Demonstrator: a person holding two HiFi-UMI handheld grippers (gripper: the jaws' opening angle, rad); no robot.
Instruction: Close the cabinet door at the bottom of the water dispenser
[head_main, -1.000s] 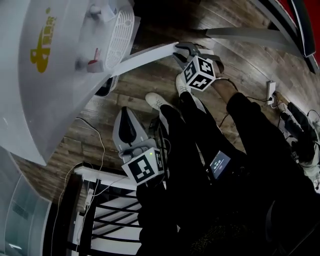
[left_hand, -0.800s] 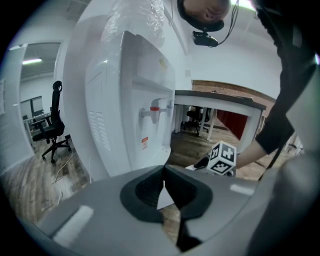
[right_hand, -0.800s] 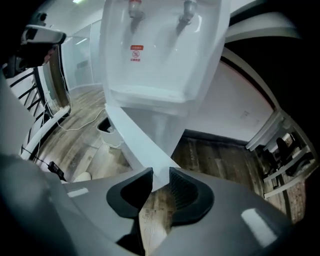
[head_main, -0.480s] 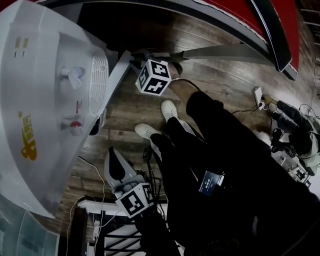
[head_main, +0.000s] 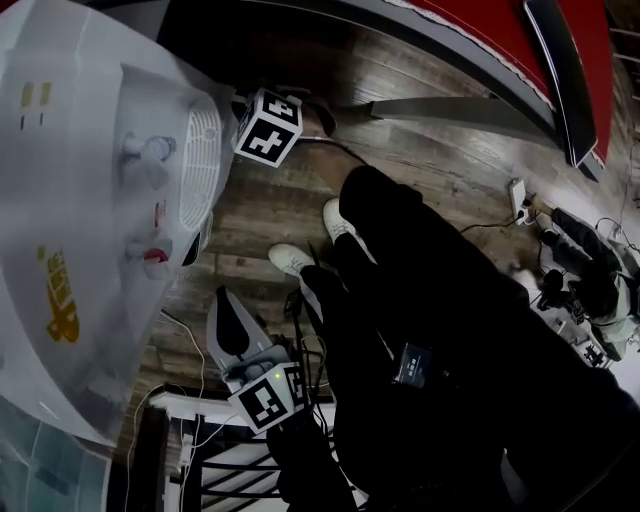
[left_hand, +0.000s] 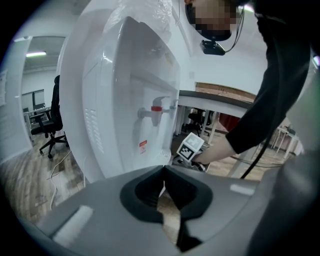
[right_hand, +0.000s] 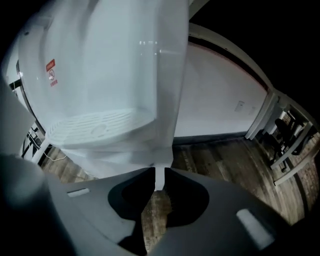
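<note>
The white water dispenser (head_main: 90, 200) fills the left of the head view, with its red tap (head_main: 155, 255) and drip grille (head_main: 203, 165) facing the floor. My right gripper's marker cube (head_main: 268, 125) sits tight against the dispenser's lower front. In the right gripper view, my right gripper (right_hand: 159, 172) has the thin white edge of the cabinet door (right_hand: 159, 181) between its jaw tips; the jaws have just been closing and press on it. My left gripper (head_main: 225, 305) hangs lower, over the floor, with its jaws shut on nothing (left_hand: 162, 172).
The person's white shoes (head_main: 340, 215) stand on the wooden floor beside the dispenser. A power strip (head_main: 518, 195) and cables lie at the right. A white rack (head_main: 220, 430) is at the lower left. An office chair (left_hand: 50, 125) stands behind the dispenser.
My right gripper has swept left to the dispenser's front, and the door it holds has swung from sticking out over the floor to lying near the cabinet. The left gripper has hardly moved.
</note>
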